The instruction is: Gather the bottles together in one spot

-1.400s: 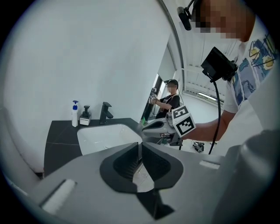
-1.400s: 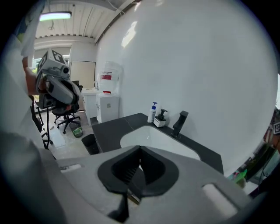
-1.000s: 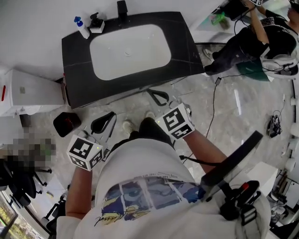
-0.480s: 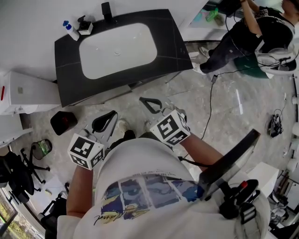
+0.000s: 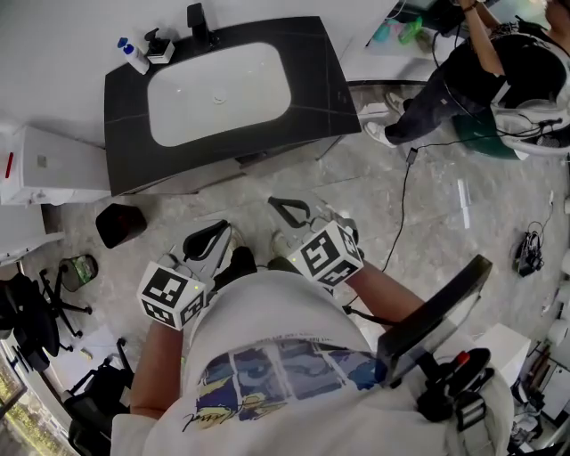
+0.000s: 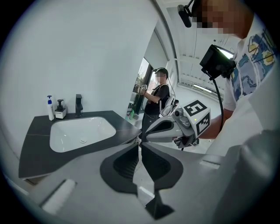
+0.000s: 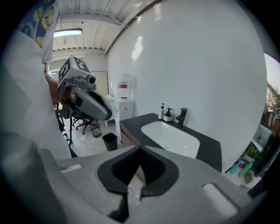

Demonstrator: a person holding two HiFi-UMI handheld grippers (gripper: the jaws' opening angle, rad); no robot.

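Your left tongs [image 6: 140, 145] are clenched on nothing, tips meeting, and your right tongs [image 7: 140, 149] are the same. You hold both over the floor [image 5: 427, 187], well apart from the dark surface [image 5: 312, 80] with the white sink [image 5: 218, 80]. The blue-capped white bottle [image 5: 135, 61] stands at its back left corner, just beside a black-topped dispenser [image 5: 160, 49] and near the tap [image 5: 196, 16].

Counter [image 5: 312, 71]: sink [image 5: 218, 80] set in it.
Counter's back left corner: bottle [image 5: 135, 59], dispenser [image 5: 160, 49] just right of it, tap [image 5: 196, 16] further right.
Floor [image 5: 427, 205]: bin [image 5: 120, 224] before counter's left end; cabinet [image 5: 53, 165] left of counter.
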